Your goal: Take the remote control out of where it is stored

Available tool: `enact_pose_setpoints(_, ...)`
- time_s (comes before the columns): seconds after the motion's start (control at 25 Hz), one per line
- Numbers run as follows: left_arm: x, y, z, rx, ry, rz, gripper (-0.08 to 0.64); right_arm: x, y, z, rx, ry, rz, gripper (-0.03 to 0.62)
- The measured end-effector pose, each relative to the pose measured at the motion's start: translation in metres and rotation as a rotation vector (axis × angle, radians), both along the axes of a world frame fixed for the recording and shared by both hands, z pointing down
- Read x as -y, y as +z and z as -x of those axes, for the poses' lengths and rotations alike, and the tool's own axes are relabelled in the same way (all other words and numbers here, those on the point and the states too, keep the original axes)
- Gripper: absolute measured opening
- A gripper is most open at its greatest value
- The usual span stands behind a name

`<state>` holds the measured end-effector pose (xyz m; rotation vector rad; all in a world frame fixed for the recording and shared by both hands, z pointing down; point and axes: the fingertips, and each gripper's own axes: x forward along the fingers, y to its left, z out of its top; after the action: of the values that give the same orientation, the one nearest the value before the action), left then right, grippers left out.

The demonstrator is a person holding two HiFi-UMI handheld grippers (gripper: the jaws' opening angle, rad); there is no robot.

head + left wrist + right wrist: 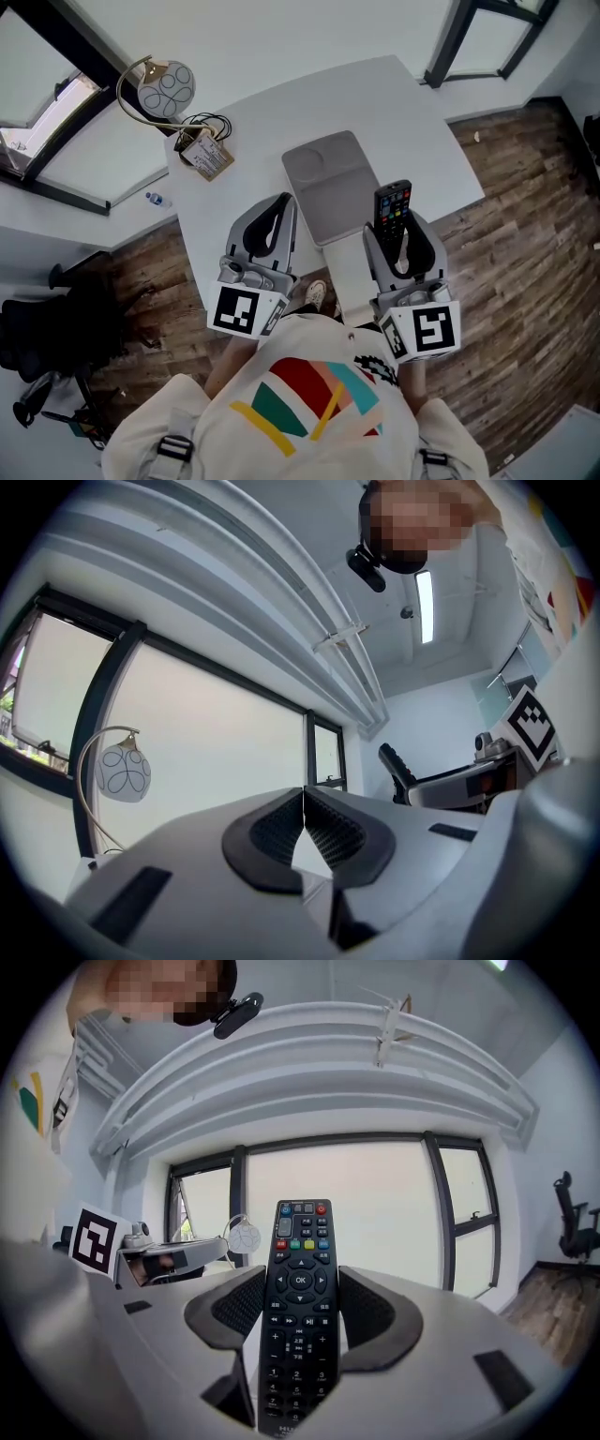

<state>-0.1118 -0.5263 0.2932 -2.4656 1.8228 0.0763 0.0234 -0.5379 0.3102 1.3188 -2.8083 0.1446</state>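
Observation:
A black remote control (392, 208) with coloured buttons stands upright between the jaws of my right gripper (401, 228), its upper half sticking out past the fingertips. In the right gripper view the remote (300, 1269) fills the gap and both ribbed pads (239, 1302) press its sides. My left gripper (283, 201) is held up beside it at the left, shut with nothing in it; in the left gripper view its pads (281, 827) meet at the tips. Both grippers hang over the near edge of the white table (281, 112).
A flat grey tray (328, 183) lies on the table just beyond the grippers. A desk lamp (166, 89) and a bundle of cables with a tag (204, 150) sit at the table's far left. A black chair (47, 328) stands on the wooden floor at the left.

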Motion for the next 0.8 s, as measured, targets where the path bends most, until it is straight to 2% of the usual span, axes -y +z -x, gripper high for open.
enact_pose_setpoints(0.4, -0.004, -0.013, -0.001, -0.002, -0.010, -0.034, 0.010, -0.007, -0.010, -0.006, -0.036, 0.018, -0.054, 0.247)
enact_pose_setpoints(0.8, -0.006, -0.014, -0.001, -0.009, -0.010, -0.039, 0.009, -0.008, -0.005, -0.006, -0.055, 0.018, -0.043, 0.247)
